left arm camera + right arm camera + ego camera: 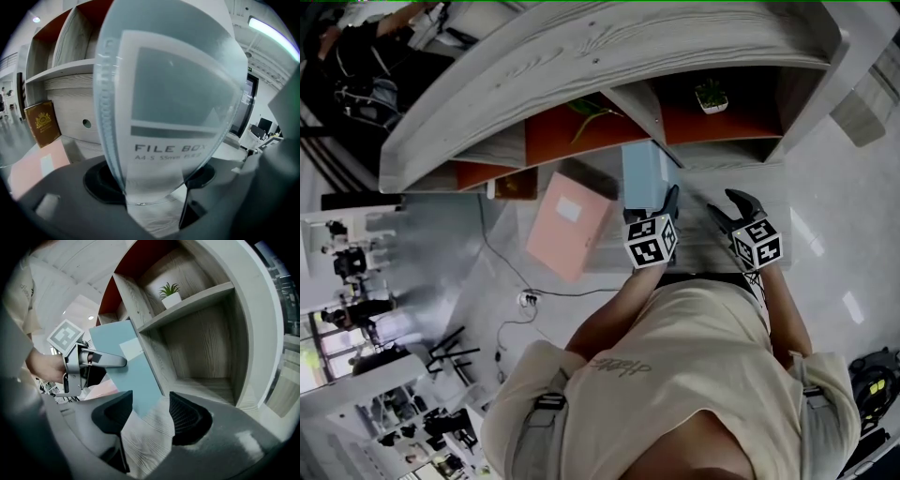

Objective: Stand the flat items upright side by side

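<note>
Print "FILE BOX" [168,149] marks the blue box [168,89] the left hand-held gripper [152,190] pinches; right hand-held gripper [150,413] gapes.

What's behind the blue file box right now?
In the right gripper view, the wooden shelf unit's open lower cubby. In the left gripper view the blue file box covers whatever lies directly behind it.

Light is soft, cool and even, with weak shadows. Both gripper views bow hard toward dark, round edges. The file box [173,93], close before the left gripper [154,183], looks hazy; up and right of it a ceiling strip light [274,33] glares white.
</note>
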### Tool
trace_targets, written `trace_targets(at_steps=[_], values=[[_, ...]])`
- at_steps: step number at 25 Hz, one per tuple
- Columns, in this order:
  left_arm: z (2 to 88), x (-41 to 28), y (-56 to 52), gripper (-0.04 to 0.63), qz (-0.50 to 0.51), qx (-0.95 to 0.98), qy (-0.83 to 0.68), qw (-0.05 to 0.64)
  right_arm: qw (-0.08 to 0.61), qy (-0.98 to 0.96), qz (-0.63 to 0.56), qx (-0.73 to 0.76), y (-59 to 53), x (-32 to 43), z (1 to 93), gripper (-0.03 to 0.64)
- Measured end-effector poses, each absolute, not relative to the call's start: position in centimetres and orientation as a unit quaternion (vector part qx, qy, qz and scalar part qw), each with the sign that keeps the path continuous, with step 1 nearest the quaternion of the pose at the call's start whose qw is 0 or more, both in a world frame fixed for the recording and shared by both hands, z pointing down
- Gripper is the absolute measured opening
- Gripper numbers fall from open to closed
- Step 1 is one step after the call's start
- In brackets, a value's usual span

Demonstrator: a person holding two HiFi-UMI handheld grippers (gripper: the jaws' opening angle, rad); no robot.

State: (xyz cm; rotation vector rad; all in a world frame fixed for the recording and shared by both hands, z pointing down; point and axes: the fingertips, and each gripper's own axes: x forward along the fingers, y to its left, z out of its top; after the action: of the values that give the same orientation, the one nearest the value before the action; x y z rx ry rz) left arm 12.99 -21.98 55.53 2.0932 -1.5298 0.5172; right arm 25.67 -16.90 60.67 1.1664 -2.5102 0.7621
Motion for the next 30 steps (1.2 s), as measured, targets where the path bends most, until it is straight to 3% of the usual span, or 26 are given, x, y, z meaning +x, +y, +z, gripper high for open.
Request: trace_targets(at_steps=[4,14,30], values=[[55.5,12.9,-22.0,0.353,0.199,0.772,-0.556,0.234,0.134,-0.869,0.264,0.396,-16.5,25.2,60.5,0.238],[56.2,13.4,-20.1,0.426,0.241,0.791,-0.513,0.230,0.141,-0.876,0.259,0.382,-14.4,23.4,60.2,0.238],[58.7,6.7,-13.4,0.411,0.242,0.787,-0.500,0.270,0.178,-0.868,0.289,0.363,-8.7,18.6,64.6,0.238]])
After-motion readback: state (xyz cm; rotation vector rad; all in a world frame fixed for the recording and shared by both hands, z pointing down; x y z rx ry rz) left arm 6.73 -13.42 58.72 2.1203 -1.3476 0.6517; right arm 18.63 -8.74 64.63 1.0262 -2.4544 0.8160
